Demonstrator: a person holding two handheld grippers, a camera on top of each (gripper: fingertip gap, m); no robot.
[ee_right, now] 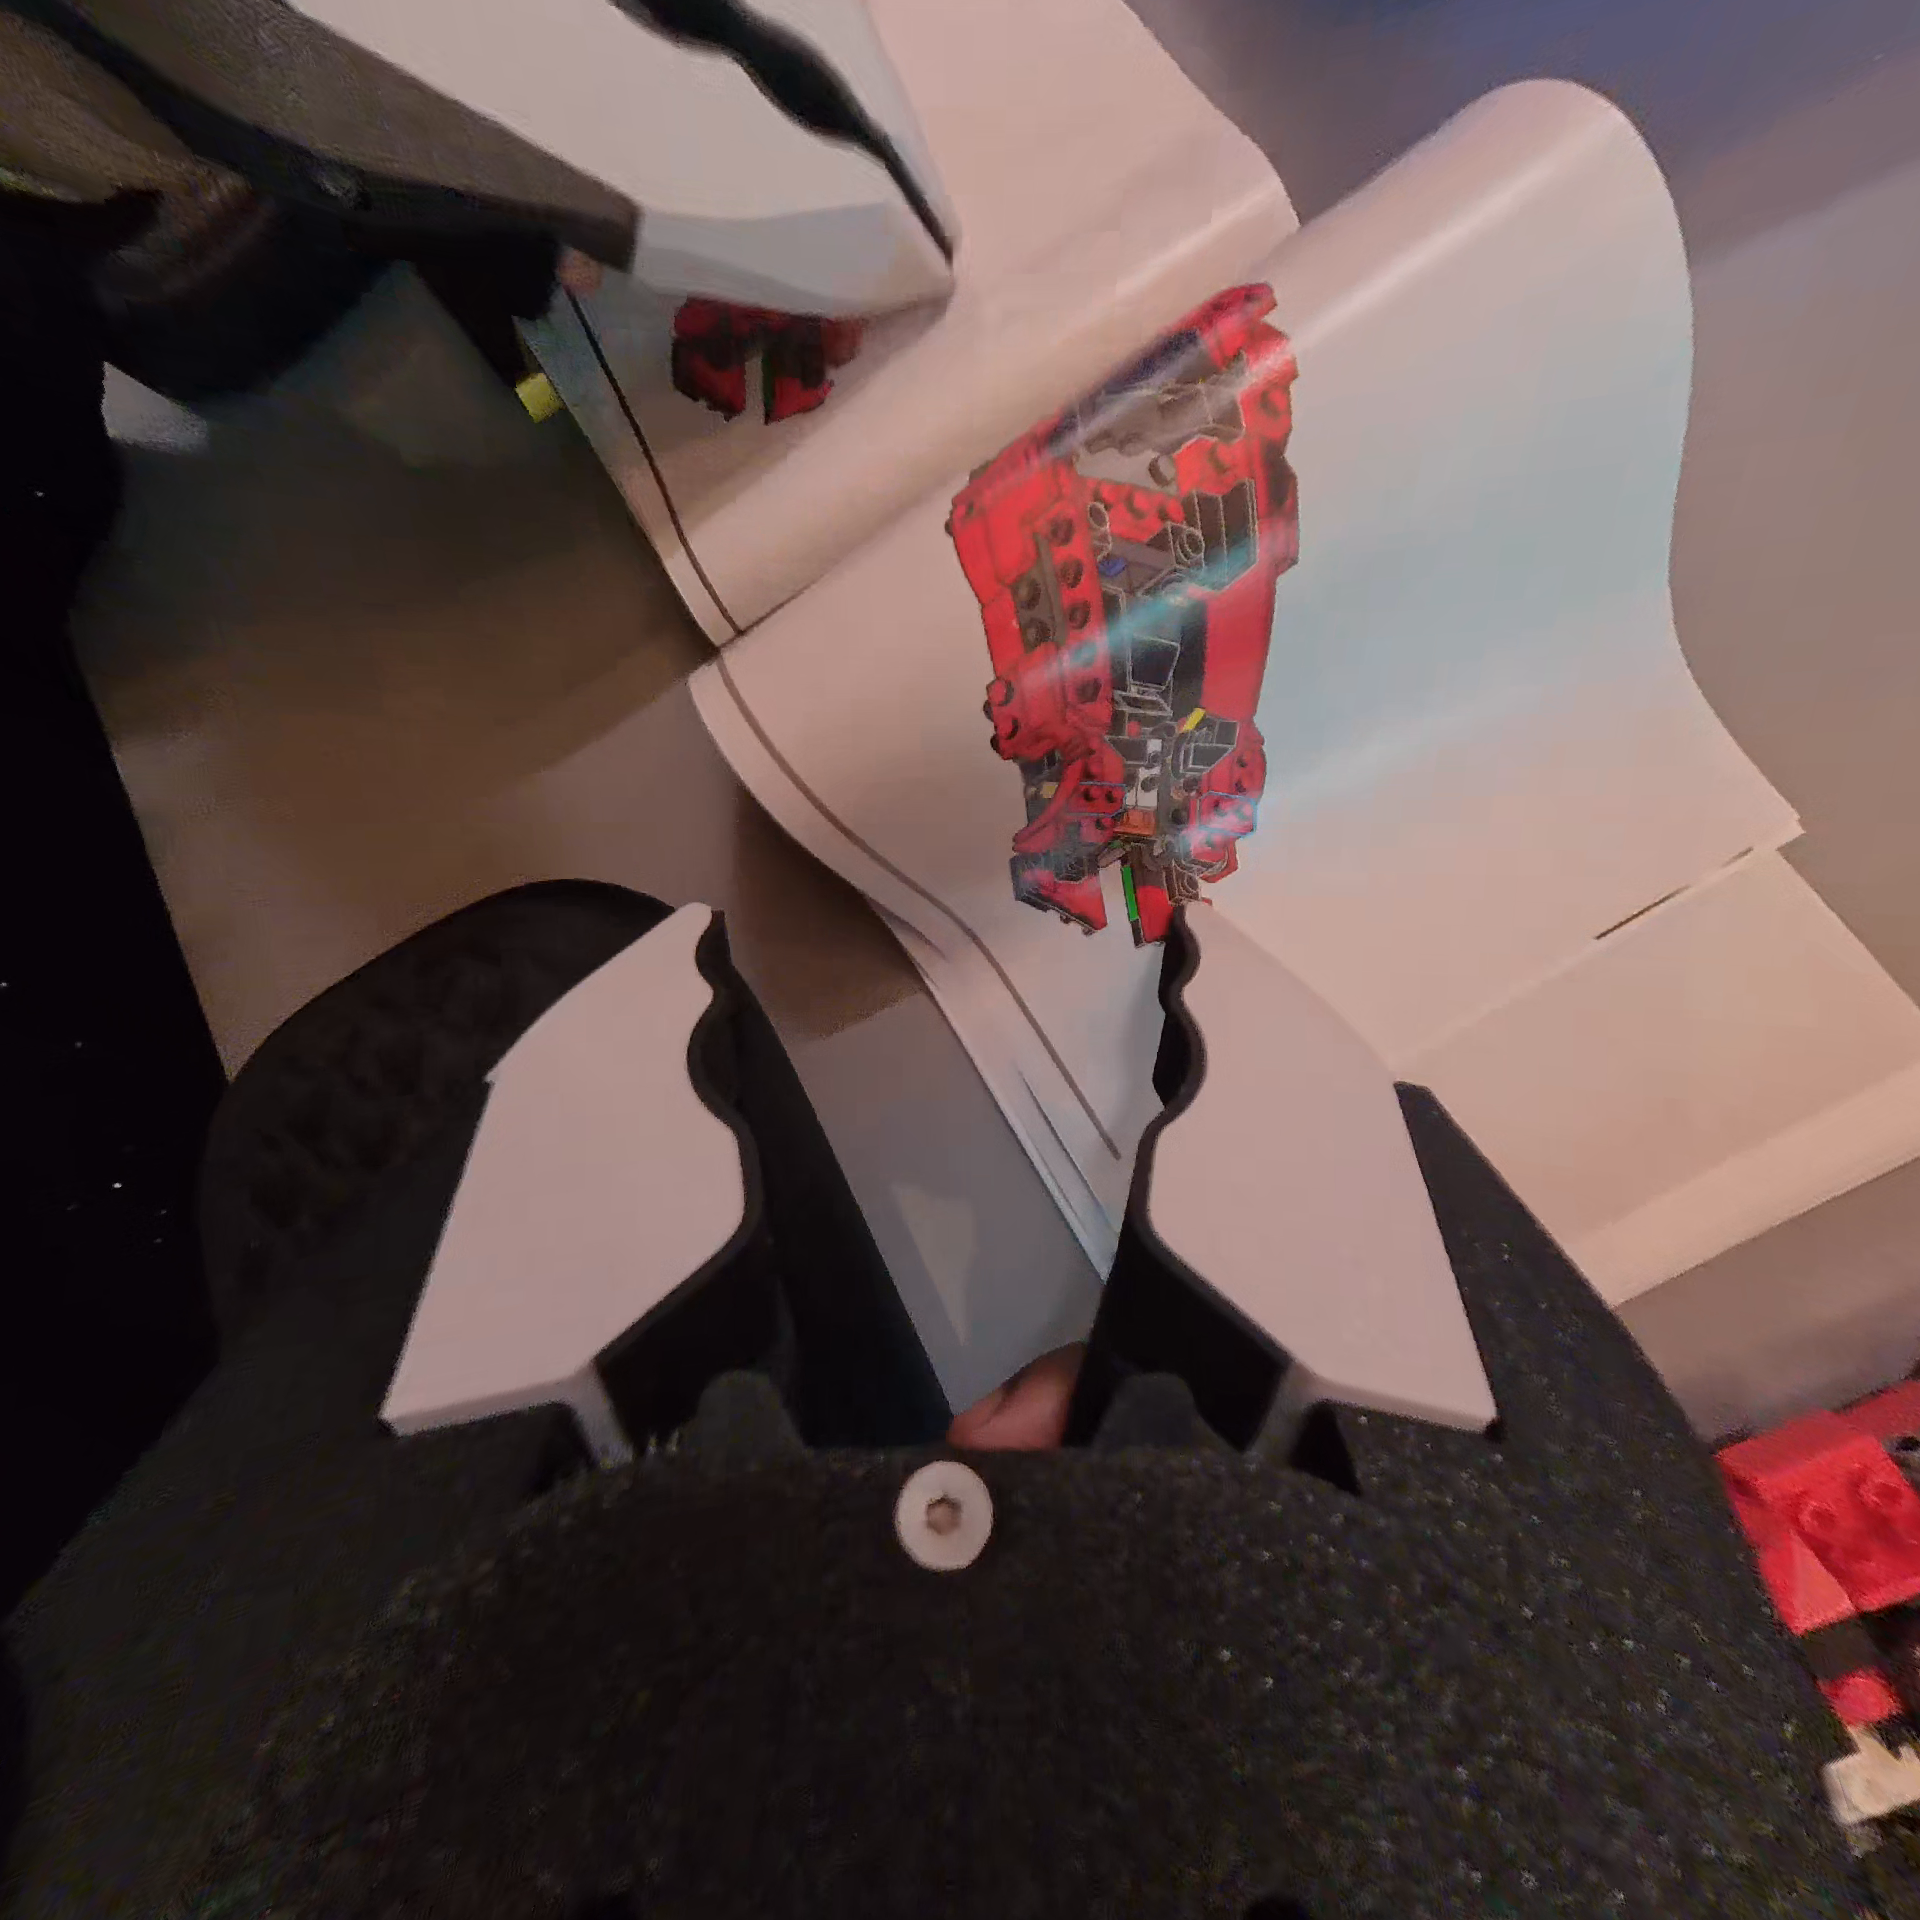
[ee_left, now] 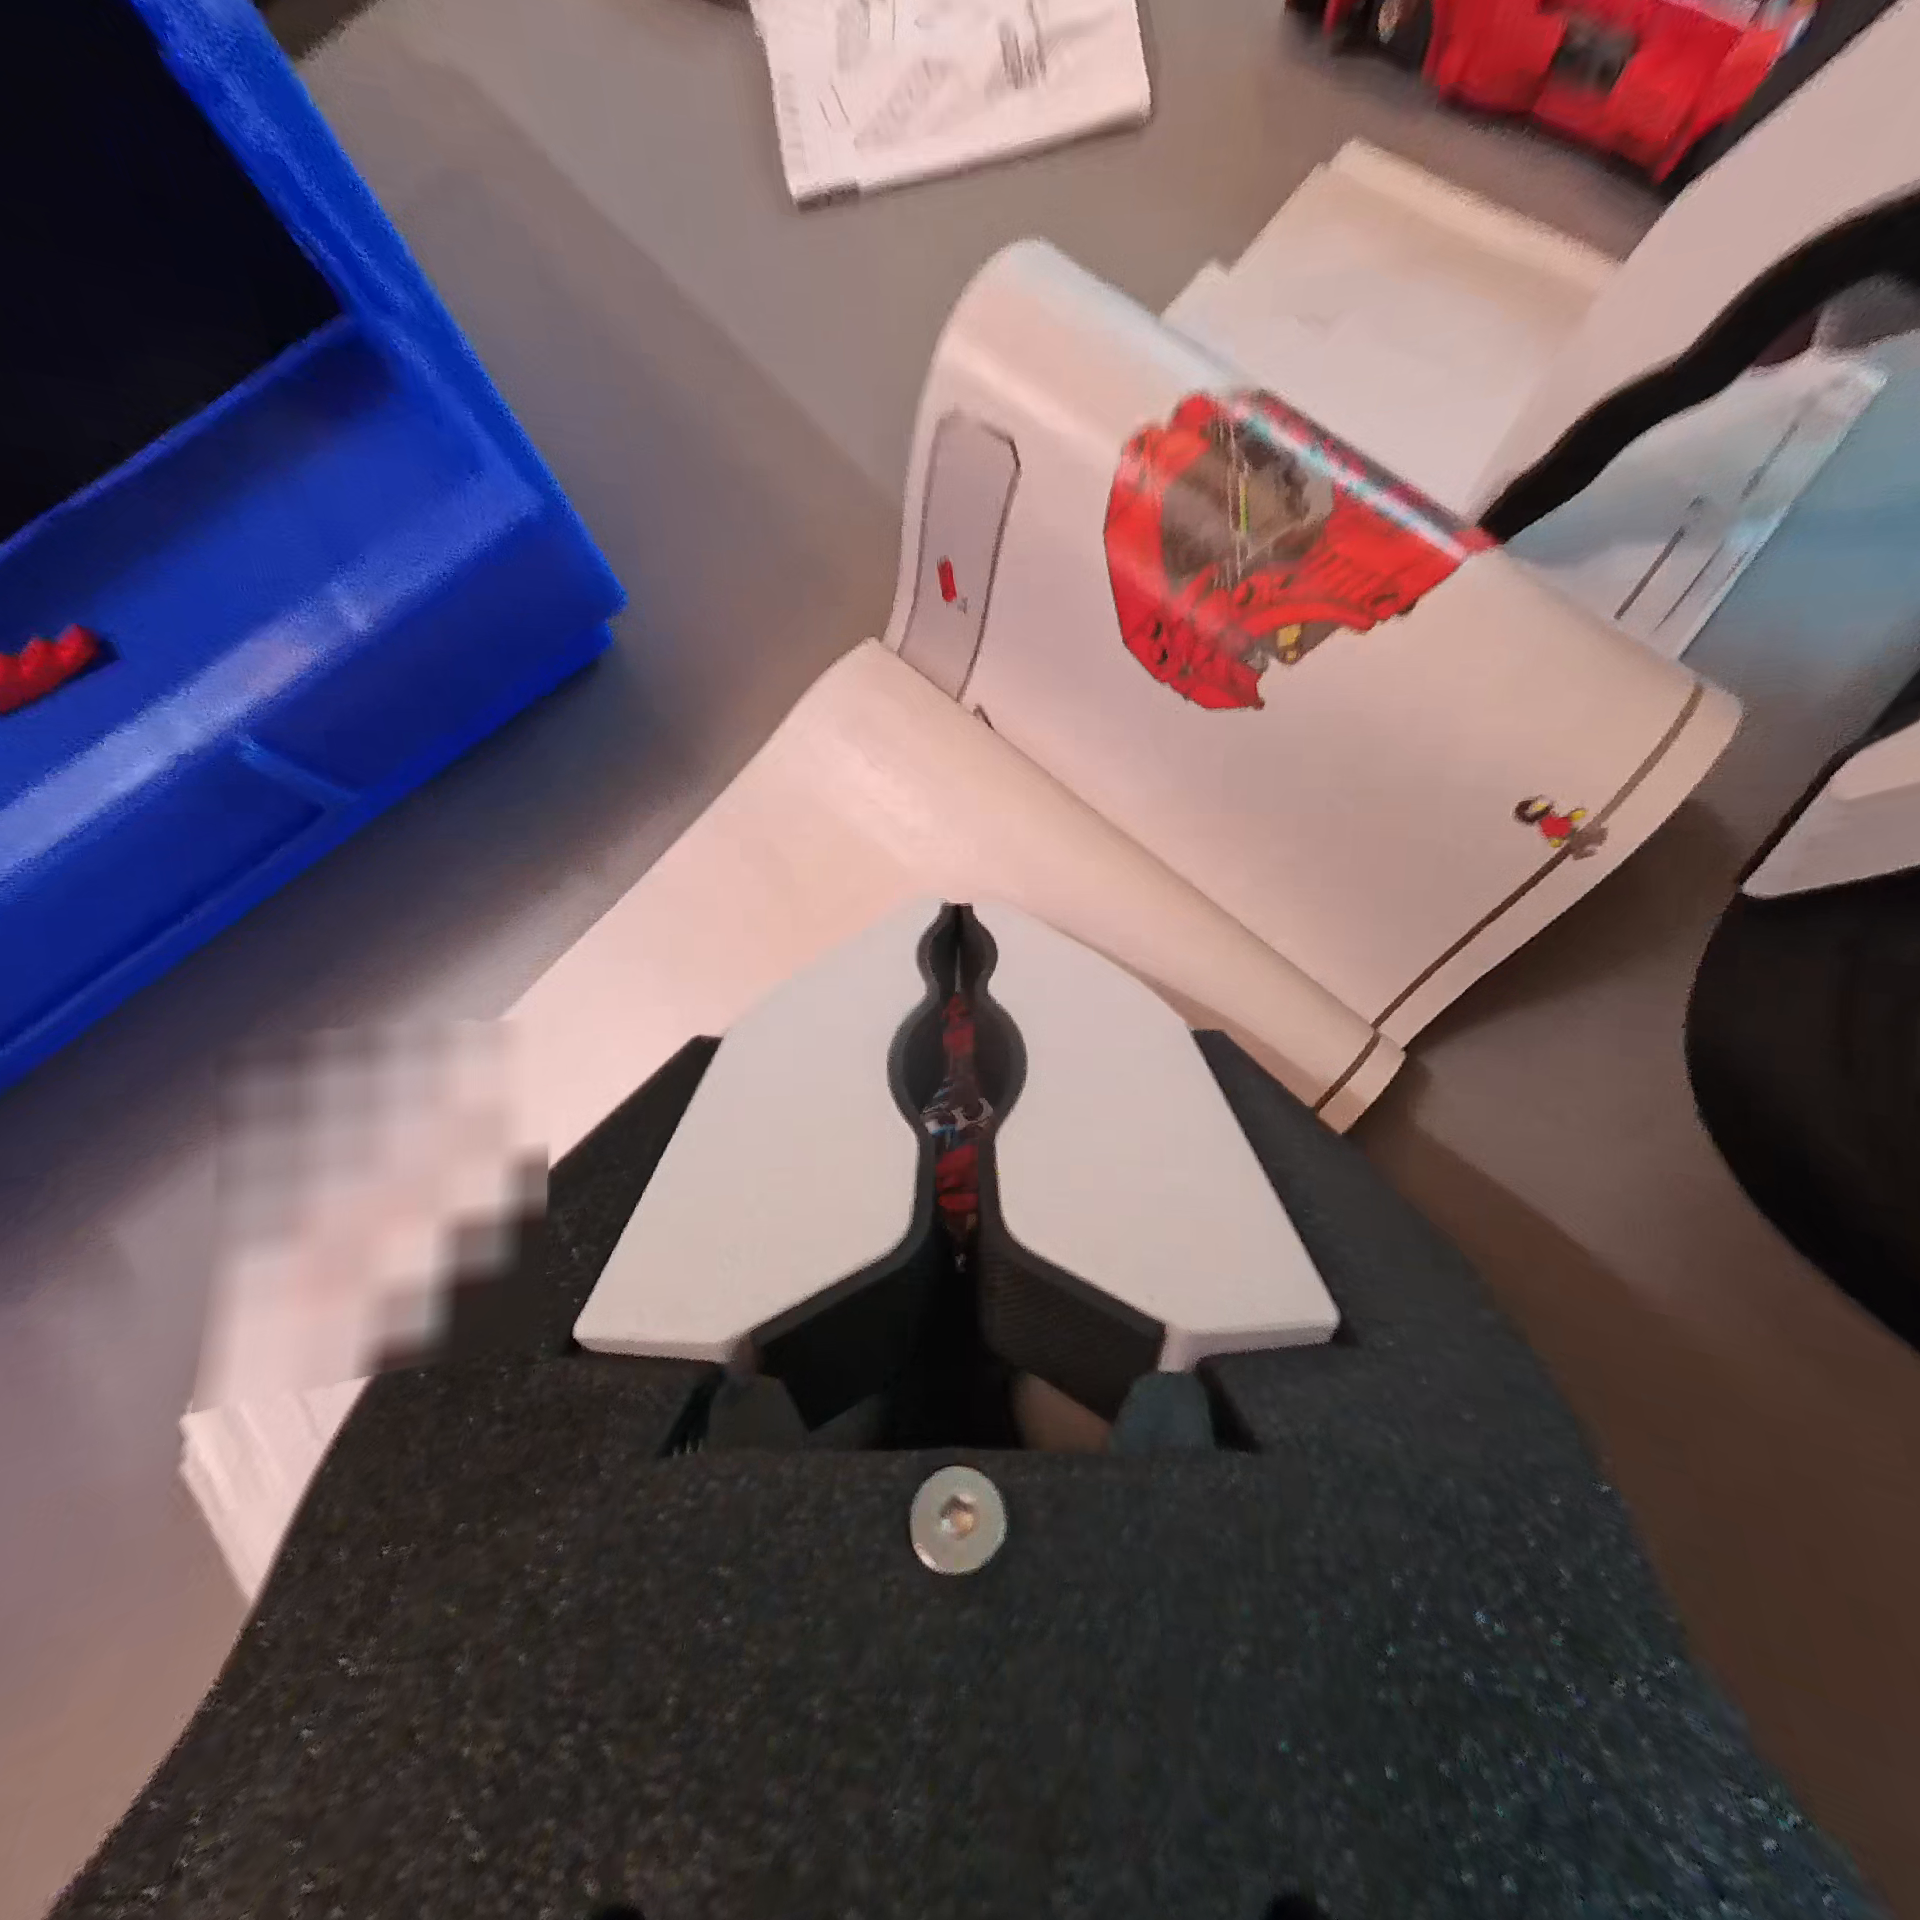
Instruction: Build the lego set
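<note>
Directly ahead of the left gripper (ee_left: 958, 920) an instruction booklet (ee_left: 1299, 665) lies open on the grey table (ee_left: 675, 436), its upper page bowed upward and carrying a printed picture of a red car. The left gripper's jaws stand drawn together, and a thin red, black and white item (ee_left: 956, 1112) sits pinched in the slot between them; whether it is a page edge or a small part cannot be determined. To that gripper's left stands a blue bin (ee_left: 312, 582) with a red brick (ee_left: 47, 665) in its tray; far ahead and to the right sits the partly built red car (ee_left: 1621, 73), beside a second printed sheet (ee_left: 956, 83). The right gripper (ee_right: 945, 925) stands wide apart over the same booklet, a curled page (ee_right: 1455, 582) rising just ahead of it, and its right finger (ee_right: 1278, 1143) appears to touch that page's lower edge. Red bricks (ee_right: 1808, 1527) lie near its right flank. The step in hand is judged to be page turning or flattening, so the build itself is paused. Recommended practice: hold one side steady, close lightly on a single sheet near its free corner, sweep it over in an arc following the spine, and avoid creasing. Both views are blurred, so fine contact is unconfirmed.
</note>
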